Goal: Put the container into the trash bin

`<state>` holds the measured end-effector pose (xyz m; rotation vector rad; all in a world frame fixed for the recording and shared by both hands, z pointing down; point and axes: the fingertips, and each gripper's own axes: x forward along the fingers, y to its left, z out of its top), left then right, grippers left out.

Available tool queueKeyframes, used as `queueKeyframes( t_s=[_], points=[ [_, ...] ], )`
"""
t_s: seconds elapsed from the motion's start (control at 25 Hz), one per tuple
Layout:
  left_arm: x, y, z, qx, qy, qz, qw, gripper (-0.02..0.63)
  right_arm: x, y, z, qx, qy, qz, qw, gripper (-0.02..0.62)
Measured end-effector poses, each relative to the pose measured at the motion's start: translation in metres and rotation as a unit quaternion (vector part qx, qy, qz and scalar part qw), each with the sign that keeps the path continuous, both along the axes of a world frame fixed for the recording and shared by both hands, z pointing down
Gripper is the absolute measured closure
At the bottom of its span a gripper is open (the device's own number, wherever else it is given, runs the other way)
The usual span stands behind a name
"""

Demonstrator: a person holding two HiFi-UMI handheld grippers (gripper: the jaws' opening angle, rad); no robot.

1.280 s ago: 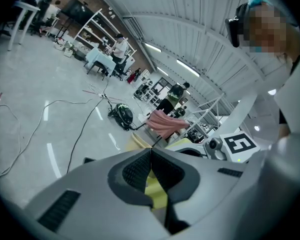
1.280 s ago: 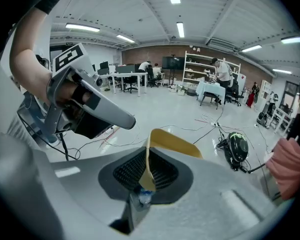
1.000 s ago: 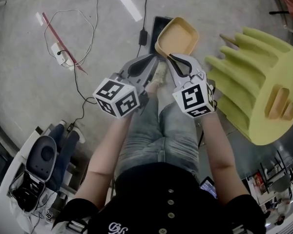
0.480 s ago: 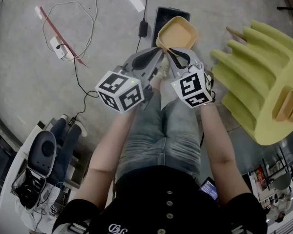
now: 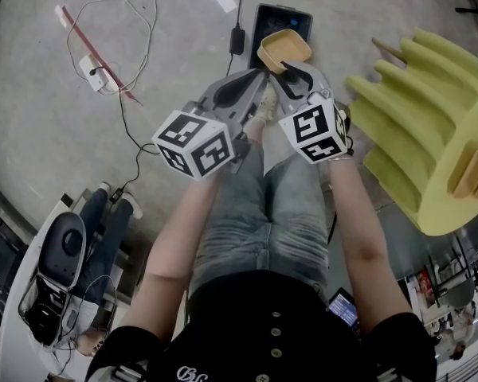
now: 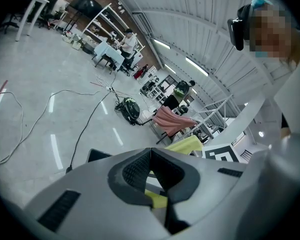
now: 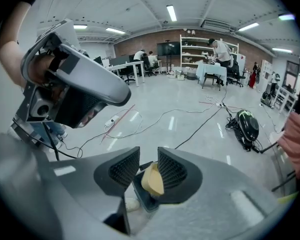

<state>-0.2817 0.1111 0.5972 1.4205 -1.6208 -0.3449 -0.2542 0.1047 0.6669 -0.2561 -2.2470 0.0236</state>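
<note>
1. The trash bin (image 5: 264, 24), a dark rectangular box with its top open, stands on the grey floor (image 5: 48, 134) just beyond the person's knees.
2. The container (image 5: 284, 48), a shallow tan tray, sits over the near right part of the bin's opening with its hollow side up. It is slightly tilted.
3. The right tool (image 5: 287, 67) hangs at the bin's near edge and points steeply down at it.
4. The right tool's jaws are spread and opening. The right gripper view shows the container's rim between them, close against one pad and clear of the other. With that gap the pads are not pinching it, and the dark bin shows underneath.
5. The left tool (image 5: 253, 78) is near the bin's near left corner, just beside the right tool. Its jaws are pressed together at the tips with nothing between the pads.
6. A yellow-green chair (image 5: 418, 134) shaped like an open hand stands to the right of the bin, well apart from it.
7. A black cable with an adapter (image 5: 237, 38) runs along the floor just beside the bin's left wall.
8. Further left of the bin lie looped white cables (image 5: 139, 22), a white power strip (image 5: 94, 72) and a thin red strip (image 5: 95, 54).
9. The person's legs in blue jeans (image 5: 255, 213) lie on the near side of the bin, under both tools.
</note>
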Motion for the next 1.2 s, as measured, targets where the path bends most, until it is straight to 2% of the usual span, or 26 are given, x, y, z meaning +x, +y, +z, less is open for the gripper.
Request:
queueKeyframes(
  t_s=[0.04,0.28,0.52,0.72,0.88,1.2],
  points=[
    [-0.001,0.000,0.001,0.000,0.000,-0.001,1.0000,0.594,-0.001,0.000,0.001,0.001,0.000,0.001,1.000,0.491],
    [-0.001,-0.001,-0.002,0.000,0.001,-0.001,1.0000,0.594,0.001,0.008,-0.009,-0.005,-0.007,-0.002,1.000,0.491],
    [0.005,-0.013,-0.012,0.003,-0.006,0.023,0.9997,0.594,0.014,0.001,-0.025,-0.007,-0.015,0.025,1.000,0.491],
    [0.027,-0.029,-0.031,0.007,-0.020,0.069,0.9974,0.594,0.036,-0.017,-0.048,0.000,-0.029,0.060,0.998,0.491],
    [0.046,-0.052,-0.052,0.032,-0.007,0.084,0.9960,0.594,0.054,-0.038,-0.067,0.000,-0.051,0.098,0.994,0.480],
    [0.107,-0.102,-0.093,0.065,-0.012,0.153,0.9859,0.594,0.101,-0.087,-0.130,0.019,-0.097,0.161,0.982,0.471]
  ],
)
